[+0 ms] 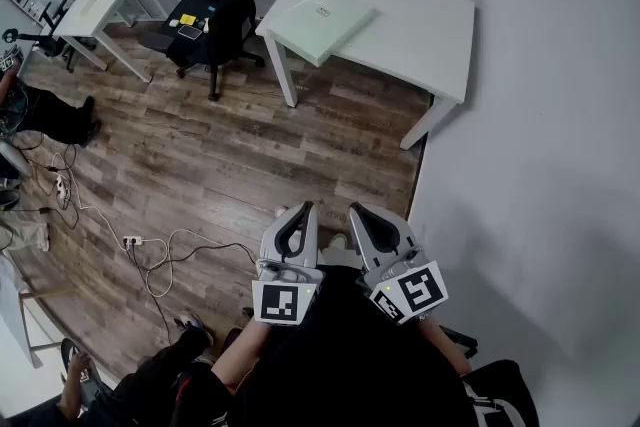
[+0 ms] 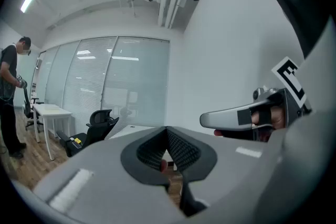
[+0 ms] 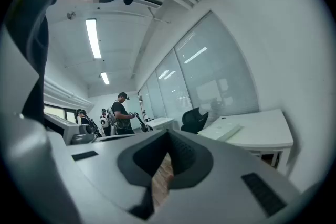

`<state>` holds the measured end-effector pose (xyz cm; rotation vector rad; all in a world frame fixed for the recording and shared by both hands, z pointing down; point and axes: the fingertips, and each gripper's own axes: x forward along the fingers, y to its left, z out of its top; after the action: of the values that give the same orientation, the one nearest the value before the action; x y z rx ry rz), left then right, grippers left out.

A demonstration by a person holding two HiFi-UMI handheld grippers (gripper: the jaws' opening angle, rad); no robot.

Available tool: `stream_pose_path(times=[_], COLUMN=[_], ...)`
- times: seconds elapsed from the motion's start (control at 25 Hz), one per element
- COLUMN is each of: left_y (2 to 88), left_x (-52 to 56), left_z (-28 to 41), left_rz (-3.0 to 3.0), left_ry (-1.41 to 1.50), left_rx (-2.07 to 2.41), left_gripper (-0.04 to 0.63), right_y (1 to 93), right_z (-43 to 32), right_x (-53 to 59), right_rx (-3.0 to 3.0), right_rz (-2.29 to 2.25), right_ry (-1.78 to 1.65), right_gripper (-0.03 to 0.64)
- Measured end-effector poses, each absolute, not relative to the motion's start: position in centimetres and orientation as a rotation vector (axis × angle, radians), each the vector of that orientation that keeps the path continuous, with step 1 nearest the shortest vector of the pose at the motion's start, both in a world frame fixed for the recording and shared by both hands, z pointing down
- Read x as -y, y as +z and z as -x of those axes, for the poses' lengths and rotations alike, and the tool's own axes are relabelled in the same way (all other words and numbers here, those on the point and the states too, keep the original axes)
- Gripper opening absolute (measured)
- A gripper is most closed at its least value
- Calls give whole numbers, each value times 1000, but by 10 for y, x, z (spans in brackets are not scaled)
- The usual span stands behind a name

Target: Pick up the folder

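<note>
The folder is pale green and lies flat on the near-left corner of a white table, far ahead of me across the wood floor. The right gripper view also shows the folder on the table. My left gripper and right gripper are held side by side close to my body, well short of the table. Both point roughly level, with jaws together and nothing between them. In their own views the left gripper and right gripper show pads meeting at the tips.
A black office chair stands left of the table, with a second white desk beyond it. Cables and a power strip lie on the floor at my left. A grey wall runs along the right. People stand at the far left.
</note>
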<state>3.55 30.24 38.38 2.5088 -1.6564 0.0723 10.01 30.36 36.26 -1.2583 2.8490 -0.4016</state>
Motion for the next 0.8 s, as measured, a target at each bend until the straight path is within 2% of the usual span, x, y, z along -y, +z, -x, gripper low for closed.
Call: stream_pose_path(times=[0.8], left_y=[384], left_x=[-306], left_z=[-31], left_rz=[-2464], left_ry=[47], left_rx=[1690], left_gripper=[5], right_y=[362], right_z=[-97], right_x=[-310], right_rx=[-2862], right_rz=[1209], right_ry=[-413], right_gripper=[0])
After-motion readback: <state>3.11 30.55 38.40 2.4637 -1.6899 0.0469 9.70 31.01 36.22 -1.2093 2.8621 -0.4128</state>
